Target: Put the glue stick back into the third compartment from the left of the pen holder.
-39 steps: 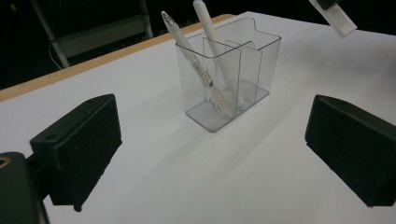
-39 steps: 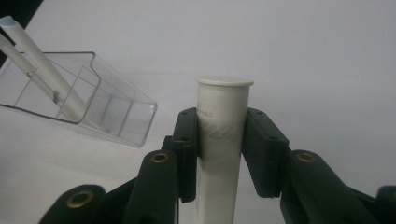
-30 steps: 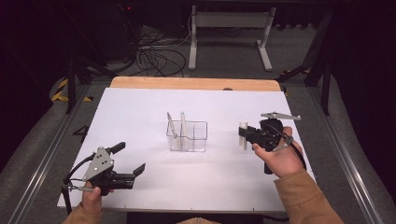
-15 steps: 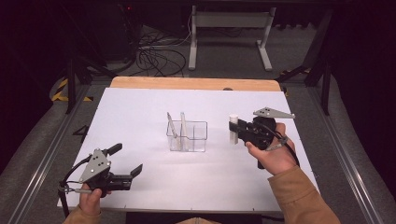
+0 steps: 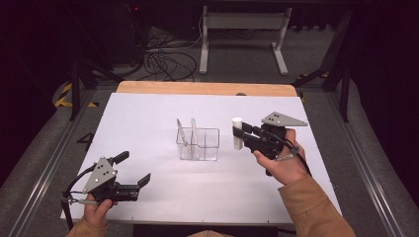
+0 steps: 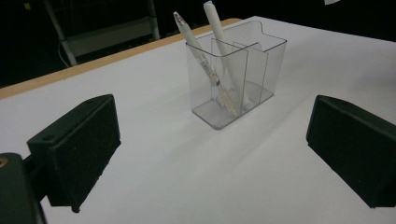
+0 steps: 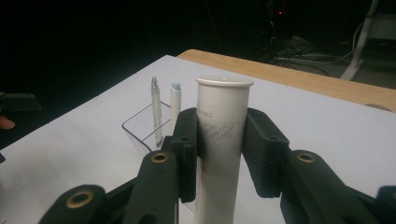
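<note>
A clear plastic organizer [image 5: 198, 144] [image 6: 236, 72] [image 7: 140, 128] with compartments stands mid-table, two white pens [image 5: 192, 129] [image 6: 219, 44] [image 7: 175, 105] leaning in its left part. My right gripper [image 5: 240, 134] [image 7: 220, 154] is shut on a white tube [image 5: 237, 132] [image 7: 220, 149], held upright just right of the organizer and above the table. My left gripper [image 5: 134, 170] [image 6: 210, 158] rests low at the front left, jaws wide open with nothing between them, pointing toward the organizer.
The white table top [image 5: 148, 113] has a wooden strip [image 5: 207, 89] along its far edge. Beyond it stand a metal frame leg [image 5: 242, 29] and loose cables [image 5: 168, 59] on the floor. Metal rails [image 5: 44, 187] run along both sides.
My right gripper has carried the white tube leftward, closer to the organizer. My left gripper has stayed near the front left corner.
</note>
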Demonstrator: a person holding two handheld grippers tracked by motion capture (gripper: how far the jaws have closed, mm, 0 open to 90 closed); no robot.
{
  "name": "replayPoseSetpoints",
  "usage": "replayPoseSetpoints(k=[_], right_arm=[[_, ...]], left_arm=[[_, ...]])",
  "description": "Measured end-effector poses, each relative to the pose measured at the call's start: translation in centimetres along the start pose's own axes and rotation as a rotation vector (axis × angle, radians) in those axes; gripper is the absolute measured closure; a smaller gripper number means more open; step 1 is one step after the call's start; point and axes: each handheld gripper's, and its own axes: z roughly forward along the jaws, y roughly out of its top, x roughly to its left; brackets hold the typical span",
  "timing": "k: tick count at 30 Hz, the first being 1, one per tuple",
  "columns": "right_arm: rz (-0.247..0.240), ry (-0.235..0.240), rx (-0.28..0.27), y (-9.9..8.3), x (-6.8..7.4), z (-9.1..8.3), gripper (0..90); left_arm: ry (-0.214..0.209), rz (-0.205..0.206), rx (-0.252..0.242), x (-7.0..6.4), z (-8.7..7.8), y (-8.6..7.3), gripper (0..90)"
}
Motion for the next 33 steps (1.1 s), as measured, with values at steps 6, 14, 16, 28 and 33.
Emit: replayPoseSetpoints(k=[6, 14, 16, 28, 33], right_arm=[[-0.02, 0.039, -0.029, 0.3, 0.6, 0.2, 67.4], [-0.014, 0.052, -0.036, 0.4, 0.8, 0.5, 67.4], [-0.009, 0.059, -0.042, 0.4, 1.0, 0.7, 67.4], [0.045, 0.071, -0.052, 0.1, 1.6, 2.9, 67.3], [0.058, 0.067, -0.052, 0.0, 1.6, 3.9, 67.3]], left_arm=[[-0.004, 0.005, -0.001, 0.0, 0.0, 0.0, 3.6], [-0.008, 0.004, -0.004, 0.1, 0.1, 0.0, 3.6], [-0.01, 0.006, -0.004, 0.1, 0.1, 0.0, 3.6], [-0.009, 0.004, -0.005, 0.1, 0.2, 0.0, 3.6], [-0.009, 0.004, -0.005, 0.1, 0.2, 0.0, 3.6]])
